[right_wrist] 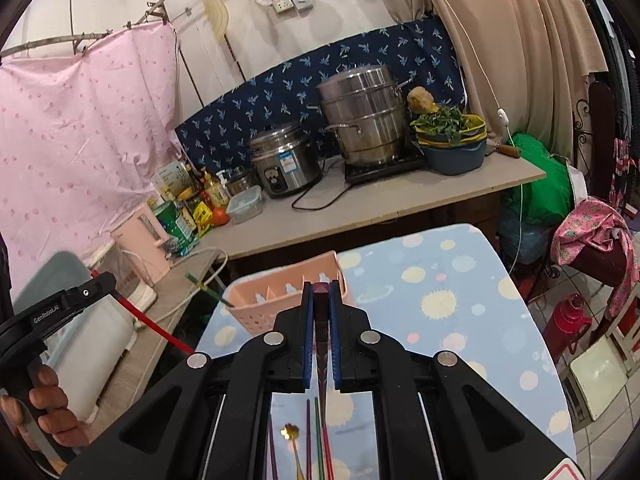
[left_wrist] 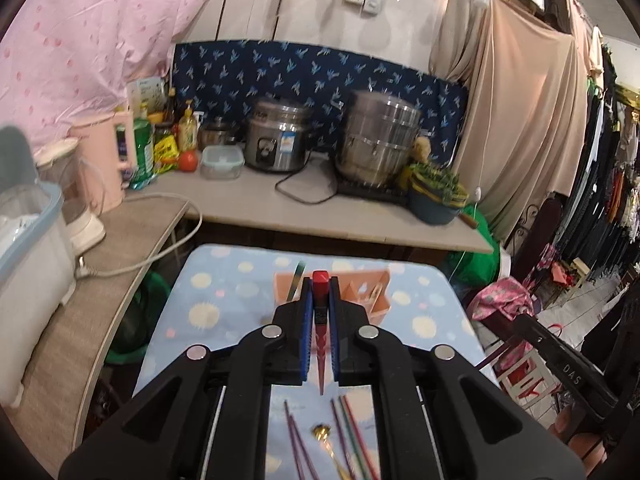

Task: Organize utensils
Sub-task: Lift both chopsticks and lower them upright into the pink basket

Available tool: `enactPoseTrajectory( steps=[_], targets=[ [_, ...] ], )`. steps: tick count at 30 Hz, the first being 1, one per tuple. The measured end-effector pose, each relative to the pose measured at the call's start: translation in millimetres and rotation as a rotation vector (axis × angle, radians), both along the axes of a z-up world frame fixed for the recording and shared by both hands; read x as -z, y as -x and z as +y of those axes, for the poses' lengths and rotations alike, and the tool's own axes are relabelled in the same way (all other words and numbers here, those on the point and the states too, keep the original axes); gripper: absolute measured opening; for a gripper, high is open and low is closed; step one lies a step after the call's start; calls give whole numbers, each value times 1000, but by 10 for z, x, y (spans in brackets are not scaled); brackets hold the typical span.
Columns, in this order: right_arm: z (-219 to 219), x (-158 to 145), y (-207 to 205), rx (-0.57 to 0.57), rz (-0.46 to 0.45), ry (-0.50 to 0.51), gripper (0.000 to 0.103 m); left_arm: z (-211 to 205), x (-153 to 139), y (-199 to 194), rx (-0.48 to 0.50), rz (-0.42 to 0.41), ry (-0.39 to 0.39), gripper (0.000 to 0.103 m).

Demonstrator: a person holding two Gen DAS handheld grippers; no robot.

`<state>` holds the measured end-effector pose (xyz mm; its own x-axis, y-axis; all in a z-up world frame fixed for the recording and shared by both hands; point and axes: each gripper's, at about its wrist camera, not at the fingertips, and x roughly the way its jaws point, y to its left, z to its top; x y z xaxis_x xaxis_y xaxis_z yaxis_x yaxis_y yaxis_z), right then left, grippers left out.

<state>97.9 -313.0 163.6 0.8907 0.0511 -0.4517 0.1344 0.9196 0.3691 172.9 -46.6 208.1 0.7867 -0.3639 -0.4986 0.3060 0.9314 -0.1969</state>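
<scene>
**With a chopstick in each gripper, you are mid-carry to the basket**

While both hands are loaded, you are in the transport step. Your left gripper (left_wrist: 320,300) is clamped on a red chopstick (left_wrist: 320,320), its butt end poking out past the fingertips and its point trailing back toward the camera. Your right gripper (right_wrist: 321,304) is closed the same way on a dark maroon chopstick (right_wrist: 321,336). Both hang above the dotted blue cloth (right_wrist: 460,280), short of the pink divided basket (right_wrist: 280,300), which already holds a green utensil handle (right_wrist: 208,289) at its left end.

Next, you likely need to bring each stick over a compartment, tilt it so it enters lengthwise, and only then release. Aim for the same cell. More chopsticks (left_wrist: 348,432) and a gold spoon (left_wrist: 320,432) lie on the cloth below you, not yet sorted.
</scene>
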Motion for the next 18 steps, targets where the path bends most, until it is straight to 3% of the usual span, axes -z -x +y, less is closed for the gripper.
enactPoseTrajectory(
  steps=[9,13,18],
  targets=[
    [-189,-471,-468,46,-168,-107,7,-186,-548,-348,-40,-148,39,7],
    [-204,-540,-701,69,-196,-132,7,-214,-622,-545,-68,-193,36,7],
    [-180,-519,-993,76,-193,-118,7,-167,-559,-834,-94,-190,52,7]
  ],
)
